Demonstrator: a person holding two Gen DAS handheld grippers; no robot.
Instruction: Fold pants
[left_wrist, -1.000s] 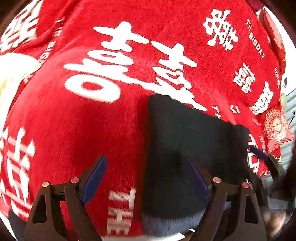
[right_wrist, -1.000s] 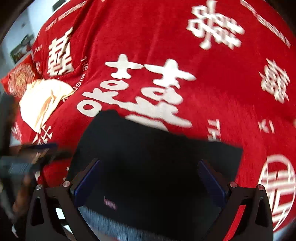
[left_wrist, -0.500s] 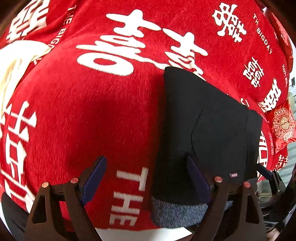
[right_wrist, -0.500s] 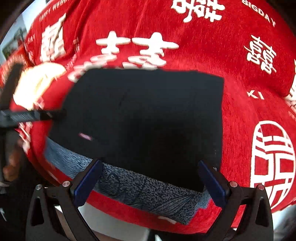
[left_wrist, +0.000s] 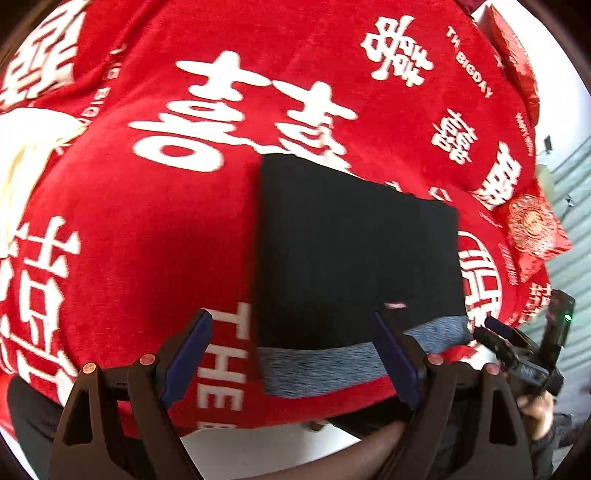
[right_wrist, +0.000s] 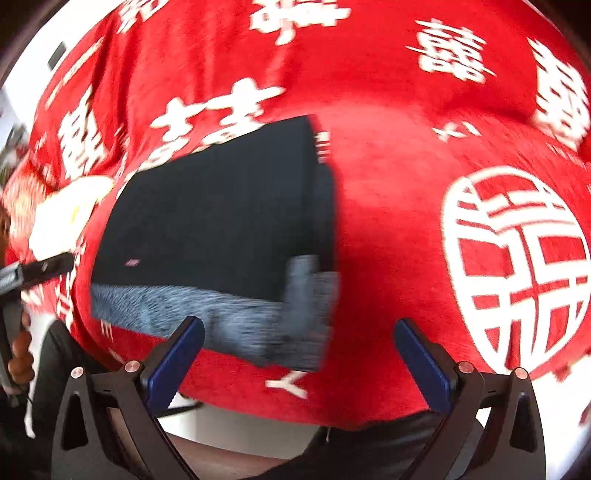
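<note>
Two claws are seen, left claw (left_wrist: 291, 356) and right claw (right_wrist: 299, 360), both spread apart and empty. One pair of folded black pants (left_wrist: 354, 254) lies beyond them on one red blanket (left_wrist: 147, 229); the blanket's edges are cut off.

We see a red plush blanket with white characters (left_wrist: 155, 229) bearing folded black pants with a grey waistband (left_wrist: 351, 251), plus a cream cloth (left_wrist: 22, 155).

one folded black pants (left_wrist: 354, 251) with grey waistband, one red blanket (left_wrist: 147, 229) with white characters, two grippers, left gripper (left_wrist: 295, 354), right gripper (right_wrist: 299, 362), two red cushions (left_wrist: 535, 229), one cream cloth (right_wrist: 66, 218)
</note>
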